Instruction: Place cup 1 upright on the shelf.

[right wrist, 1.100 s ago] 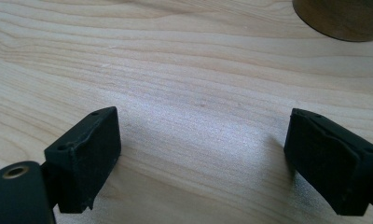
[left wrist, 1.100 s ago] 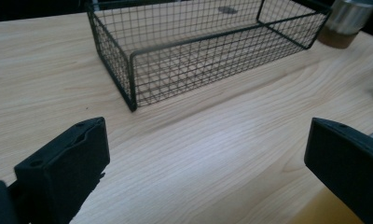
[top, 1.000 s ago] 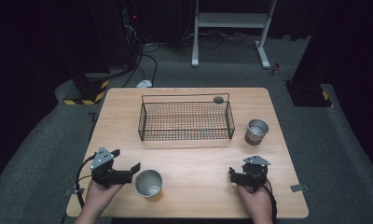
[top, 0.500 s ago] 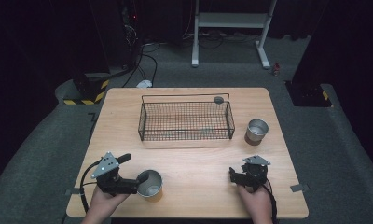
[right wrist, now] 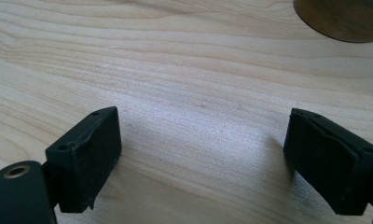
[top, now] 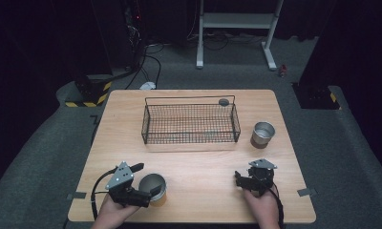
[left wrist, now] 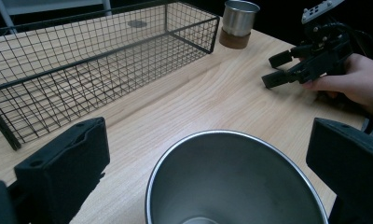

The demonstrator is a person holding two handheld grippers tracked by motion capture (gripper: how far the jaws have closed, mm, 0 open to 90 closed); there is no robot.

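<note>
- Now, left claw sits at the near-left part of the light wooden bench, jaws wide apart w/ the shiny steel cup on a brown base between them.
- Left gripper view: that cup's open mouth sits low & centre between the two black jaws; gaps show on both sides, so no squeeze on it yet. Whether either jaw touches the wall – can't tell.
- Cup stands upright near the bench's front edge, well apart from the black wire mesh basket.
- Right claw is at the near-right of the bench, held in a hand; jaws spread wide, nothing between them – just bare wood in the right gripper view.
- Same claw shows far off in the left gripper view, jaws parted, low over the wood.
- Second steel cup w/ brown base stands upright just beside the basket's right end, apart from both claws.
- Small dark round disc lies at the basket's far right corner; in or behind it – can't tell.
</note>
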